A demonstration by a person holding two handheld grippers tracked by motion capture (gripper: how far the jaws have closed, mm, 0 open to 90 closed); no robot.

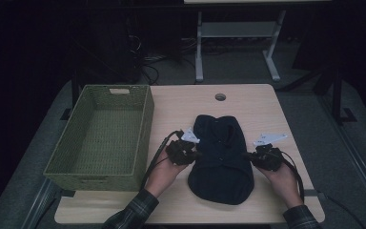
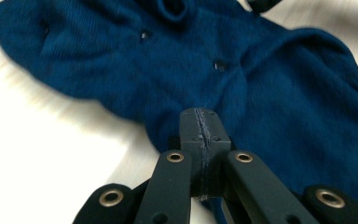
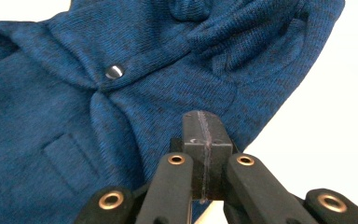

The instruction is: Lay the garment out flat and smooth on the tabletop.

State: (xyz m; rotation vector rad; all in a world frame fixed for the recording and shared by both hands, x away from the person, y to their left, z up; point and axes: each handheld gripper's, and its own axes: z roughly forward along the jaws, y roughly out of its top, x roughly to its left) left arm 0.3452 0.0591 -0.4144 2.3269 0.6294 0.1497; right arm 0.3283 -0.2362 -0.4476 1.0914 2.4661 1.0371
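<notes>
The dark blue knit garment point(image 1: 220, 160) lies flat at centre frame on the table point(image 1: 267, 102). The left gripper point(image 1: 194, 154) and right gripper point(image 1: 250, 156) each clamp a side edge, jaws closed. The green basket point(image 1: 145, 124) at left holds nothing; folding and stowing appear to remain.

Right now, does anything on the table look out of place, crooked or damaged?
Nothing stands out. The blue sweater lies on the table, bunched into folds but not torn, with the left gripper and right gripper shut at its two sides. The green basket sits straight beside it.
</notes>
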